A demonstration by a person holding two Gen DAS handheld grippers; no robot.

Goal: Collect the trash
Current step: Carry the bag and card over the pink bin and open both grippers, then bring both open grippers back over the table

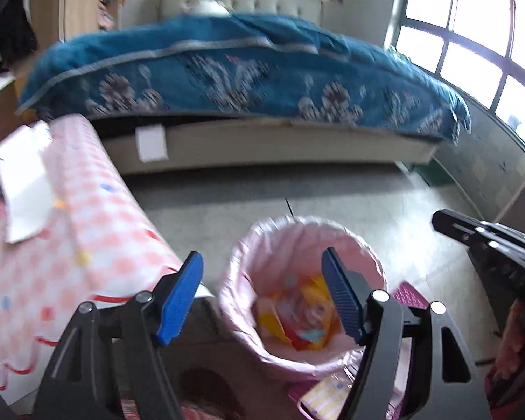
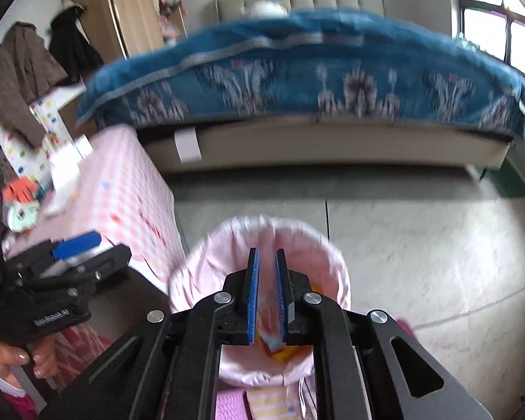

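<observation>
Left wrist view: left claw (image 1: 262, 280) spread wide, empty, above pink-lined bin (image 1: 302, 297); colourful wrappers (image 1: 297, 318) already inside. Right claw (image 2: 266, 273) nearly closed, apparently empty. Papers (image 1: 24, 182) remain on worktop (image 1: 87, 231).

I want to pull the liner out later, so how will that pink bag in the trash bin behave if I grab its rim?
The pink bag looks thin and crinkled, so probably floppy and light. Its rim is folded loosely over the bin, so it would likely bunch and slip. The colourful wrappers inside seem too light to weigh it down.
</observation>
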